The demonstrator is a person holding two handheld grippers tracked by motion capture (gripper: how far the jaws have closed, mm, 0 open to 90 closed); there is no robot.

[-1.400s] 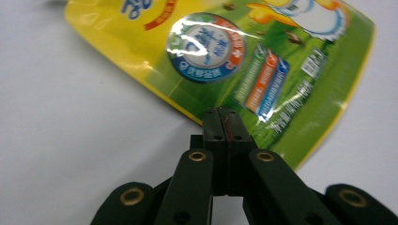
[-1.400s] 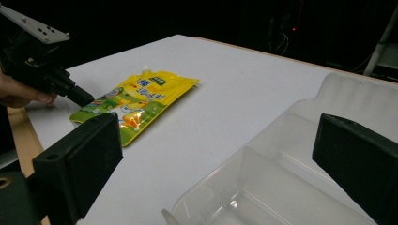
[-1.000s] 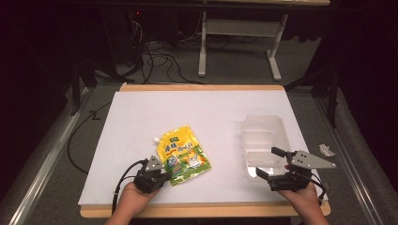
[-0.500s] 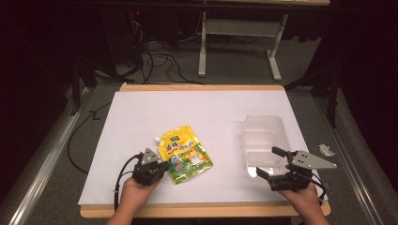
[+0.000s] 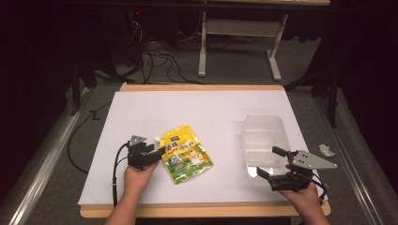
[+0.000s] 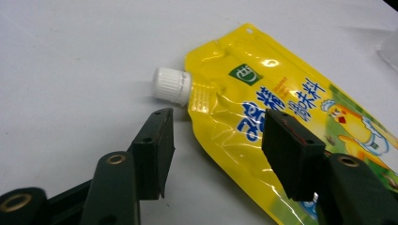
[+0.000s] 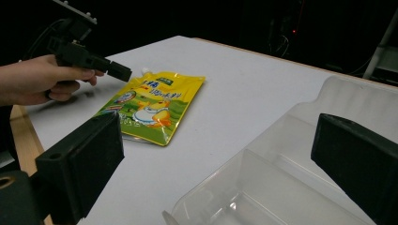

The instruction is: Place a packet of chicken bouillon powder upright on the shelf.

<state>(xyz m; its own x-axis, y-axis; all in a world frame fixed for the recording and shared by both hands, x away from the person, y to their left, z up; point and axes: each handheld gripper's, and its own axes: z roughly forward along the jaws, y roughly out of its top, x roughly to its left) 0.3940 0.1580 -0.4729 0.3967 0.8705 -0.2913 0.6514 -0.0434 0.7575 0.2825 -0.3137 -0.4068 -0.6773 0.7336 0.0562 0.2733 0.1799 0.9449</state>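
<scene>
A yellow spouted drink pouch [image 5: 185,152] lies flat on the white table top [image 5: 197,108], its white cap [image 6: 171,84] pointing to the far left. My left gripper [image 5: 158,152] sits at the pouch's left edge. Its jaws have just been opening and now stand apart over the edge of the pouch [image 6: 263,93] below the cap, the pads [image 6: 155,145] not pressing on it. My right gripper [image 5: 268,161] is open at the near end of a clear plastic tray [image 5: 263,136]. The right gripper view looks across the tray [image 7: 300,140] towards the pouch [image 7: 150,103].
A small white object [image 5: 325,150] lies just off the table's right side. The wooden front edge [image 5: 202,211] runs close to both hands. Cables and a desk frame [image 5: 234,42] stand on the floor beyond the table.
The left gripper let go of the pouch's near left edge, opened, and moved away from me along that edge towards the cap. The right gripper stayed where it was.
</scene>
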